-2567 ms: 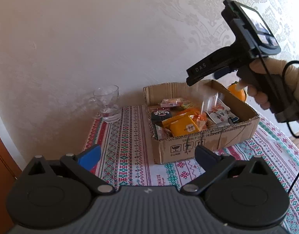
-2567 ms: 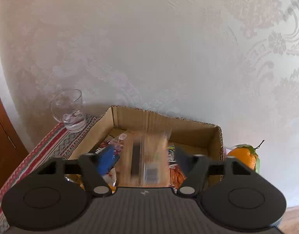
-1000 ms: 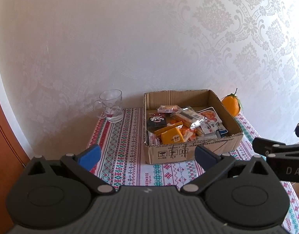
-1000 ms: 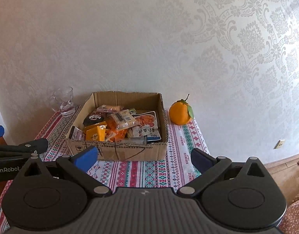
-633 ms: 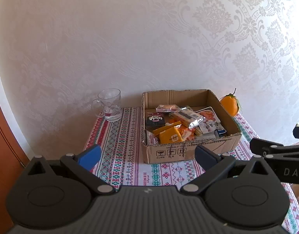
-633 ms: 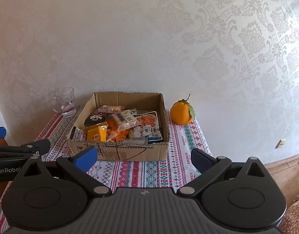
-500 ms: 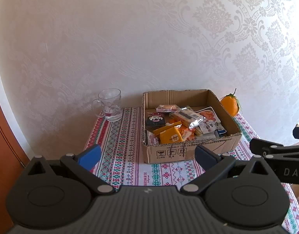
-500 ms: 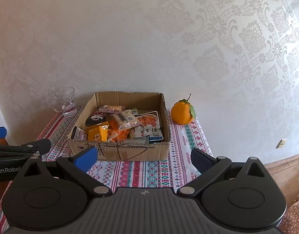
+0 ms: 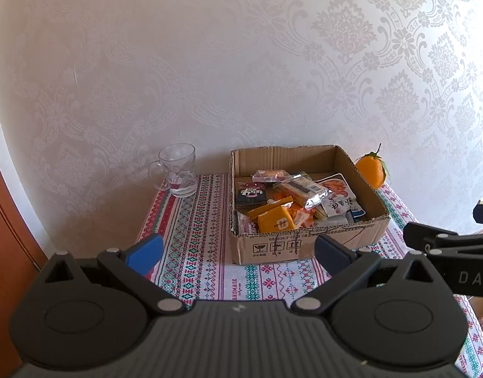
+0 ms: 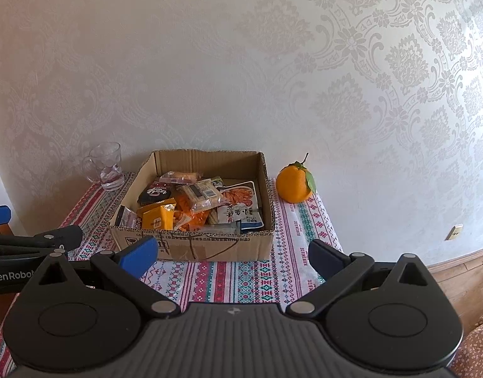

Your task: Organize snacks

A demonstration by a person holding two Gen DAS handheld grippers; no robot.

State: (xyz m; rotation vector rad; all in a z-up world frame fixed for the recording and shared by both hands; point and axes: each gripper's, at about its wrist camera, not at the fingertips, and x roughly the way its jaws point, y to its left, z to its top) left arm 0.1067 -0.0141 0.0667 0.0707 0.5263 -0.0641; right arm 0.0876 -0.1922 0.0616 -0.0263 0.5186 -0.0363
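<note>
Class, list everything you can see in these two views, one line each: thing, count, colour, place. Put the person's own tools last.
cardboard box: one, brown, middle of the table.
snack packets: a pile, mostly orange, black and clear, inside the box.
glass mug: one, clear, back left corner.
orange: one, orange with a green leaf, right of the box.
tablecloth: one, white with red and green pattern, covering the table.
left gripper: one, black, jaws open, empty.
right gripper: one, black, jaws open, empty.

Ahead of the spread jaws, the cardboard box's [image 9: 273, 247] near wall hides the lower edges of the front snack packets [image 9: 274, 219]; their print is too small to read. Beside the jaws, the right gripper's [image 9: 446, 245] body runs off the picture's edge, lettering cut short.
</note>
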